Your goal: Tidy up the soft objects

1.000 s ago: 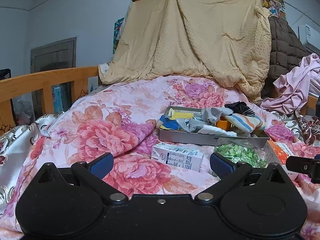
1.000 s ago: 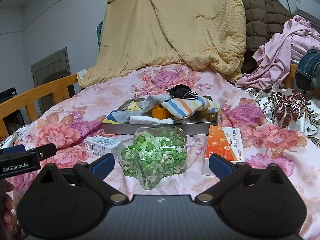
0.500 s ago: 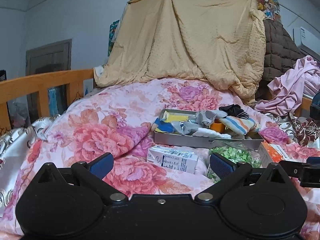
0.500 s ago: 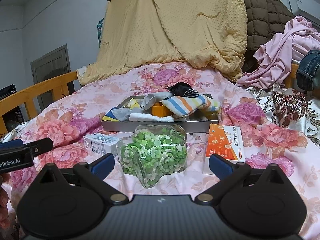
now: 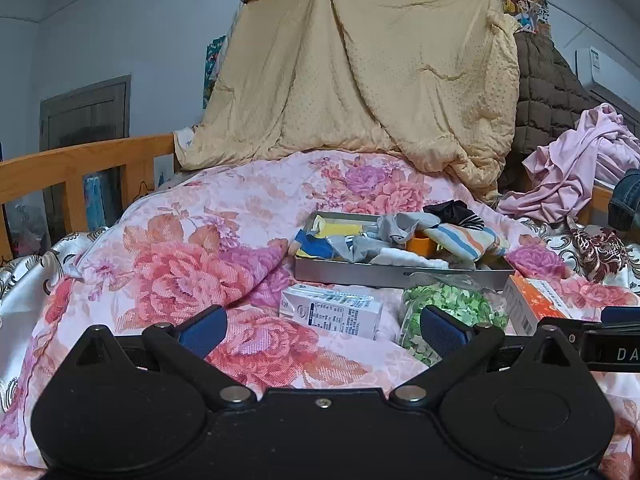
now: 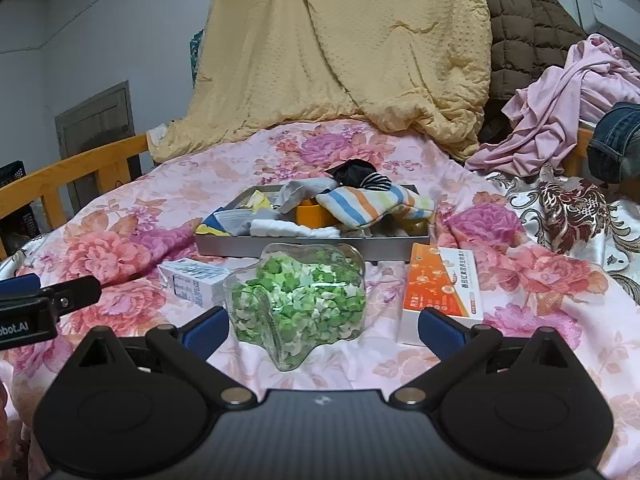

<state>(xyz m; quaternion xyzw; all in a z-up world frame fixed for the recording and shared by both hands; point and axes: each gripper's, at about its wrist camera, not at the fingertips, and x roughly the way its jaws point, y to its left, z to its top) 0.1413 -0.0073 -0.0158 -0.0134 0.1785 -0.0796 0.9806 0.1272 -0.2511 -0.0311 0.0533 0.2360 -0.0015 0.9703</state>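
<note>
A metal tray (image 6: 280,245) (image 5: 360,274) lies on the floral quilt and holds a heap of soft cloths: a striped sock (image 6: 372,204) (image 5: 464,240), grey cloth (image 6: 300,194), a black sock (image 6: 360,174), a white cloth (image 6: 288,229), plus an orange cup (image 6: 310,214). My left gripper (image 5: 322,330) stands open and empty, low over the quilt in front of a white carton (image 5: 332,314). My right gripper (image 6: 324,330) is open too, with a clear jar of green paper stars (image 6: 300,300) just beyond its fingers, untouched.
An orange-and-white box (image 6: 440,292) lies right of the jar. A yellow blanket (image 6: 340,52) hangs behind the bed, pink clothes (image 6: 560,112) pile at the right, and a wooden bed rail (image 5: 80,164) runs along the left.
Both grippers have drifted slightly toward the tray, so the carton, jar and tray sit a little nearer. Jaws stayed open; nothing was picked up.
</note>
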